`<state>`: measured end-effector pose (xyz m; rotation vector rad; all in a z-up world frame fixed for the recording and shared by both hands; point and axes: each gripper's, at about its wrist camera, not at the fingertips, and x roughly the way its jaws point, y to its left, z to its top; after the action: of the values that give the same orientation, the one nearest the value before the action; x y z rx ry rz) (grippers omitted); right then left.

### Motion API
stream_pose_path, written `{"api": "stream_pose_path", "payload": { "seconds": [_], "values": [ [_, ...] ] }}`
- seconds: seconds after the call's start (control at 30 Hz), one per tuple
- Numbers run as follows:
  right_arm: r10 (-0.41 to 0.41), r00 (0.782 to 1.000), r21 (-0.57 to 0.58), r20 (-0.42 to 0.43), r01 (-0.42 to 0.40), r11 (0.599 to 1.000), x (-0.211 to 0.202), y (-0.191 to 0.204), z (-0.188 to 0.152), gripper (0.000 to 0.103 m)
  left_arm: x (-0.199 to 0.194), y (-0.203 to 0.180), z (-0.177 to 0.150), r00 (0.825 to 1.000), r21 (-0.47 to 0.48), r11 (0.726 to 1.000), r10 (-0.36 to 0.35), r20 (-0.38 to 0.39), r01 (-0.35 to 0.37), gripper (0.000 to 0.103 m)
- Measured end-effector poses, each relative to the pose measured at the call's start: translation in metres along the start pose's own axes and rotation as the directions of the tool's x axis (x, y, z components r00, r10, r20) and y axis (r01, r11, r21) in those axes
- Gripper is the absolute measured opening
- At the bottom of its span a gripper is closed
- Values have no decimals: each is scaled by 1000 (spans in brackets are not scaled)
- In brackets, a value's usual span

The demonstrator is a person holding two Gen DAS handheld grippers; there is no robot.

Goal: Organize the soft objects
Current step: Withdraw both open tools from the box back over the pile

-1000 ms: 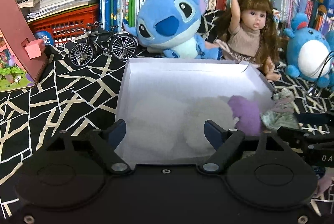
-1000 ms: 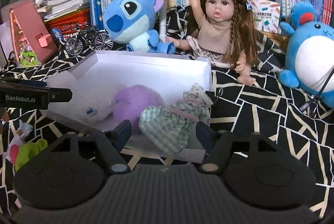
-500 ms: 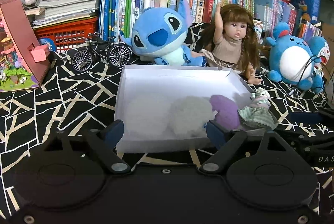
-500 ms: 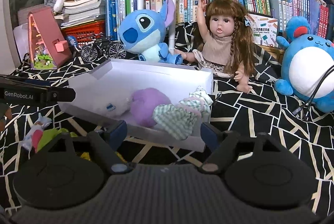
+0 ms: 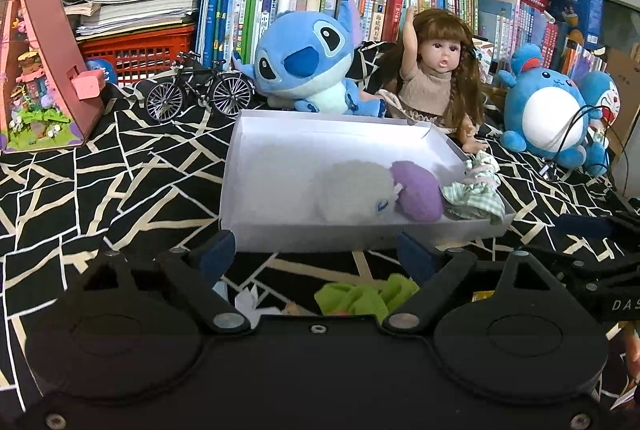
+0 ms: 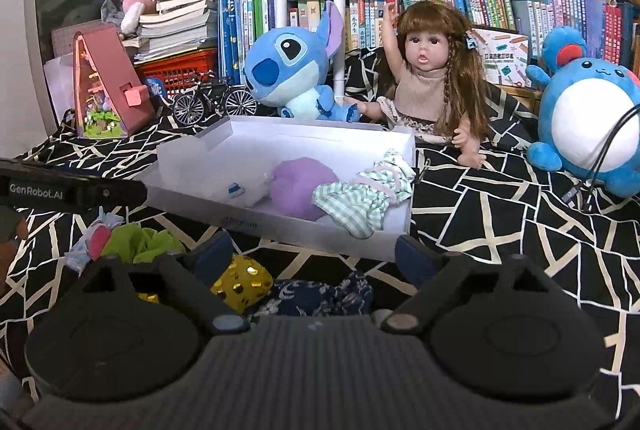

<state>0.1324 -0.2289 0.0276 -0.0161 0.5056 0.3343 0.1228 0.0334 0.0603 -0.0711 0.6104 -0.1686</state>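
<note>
Both grippers have drawn back from the white box (image 5: 360,238) since a second ago, so the box sits farther off and loose soft items now show on the black patterned cloth (image 6: 500,213) in front of it. The left gripper (image 5: 316,256) tilts gently downward with its jaws spread; they have just been opening, and nothing is pinched — a green cloth (image 5: 360,296) lies below the gap. The right gripper (image 6: 314,254), angled down likewise, has just been opening too and grips nothing; a gold sequined piece (image 6: 240,282) and a dark blue patterned cloth (image 6: 320,296) lie beneath it, with another green item (image 6: 136,242) to the left.

Inside the box lie a white fluffy toy (image 5: 352,189), a purple plush (image 6: 300,185) and a green checked garment (image 6: 360,201) draped toward its right end. Beyond the box sit a blue plush (image 5: 304,65), a doll (image 6: 428,77) with one arm raised, and a round blue toy (image 6: 588,125) — books behind them.
</note>
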Motion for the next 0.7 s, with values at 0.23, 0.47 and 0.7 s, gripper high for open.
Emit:
{"api": "stream_pose_path", "payload": {
  "seconds": [0.23,0.47,0.7],
  "values": [
    [0,1000,22,22,0,1000,-9,-2,-11,100,-10,2,-12,1000,1,1000,12,11,-12,88],
    [-7,999,50,43,5,999,-16,-6,-19,103,-18,3,-22,999,9,1000,27,23,-27,89],
    [-19,998,75,51,15,997,-19,-9,-27,103,-28,9,-30,998,-8,999,38,41,-37,91]
  ]
}}
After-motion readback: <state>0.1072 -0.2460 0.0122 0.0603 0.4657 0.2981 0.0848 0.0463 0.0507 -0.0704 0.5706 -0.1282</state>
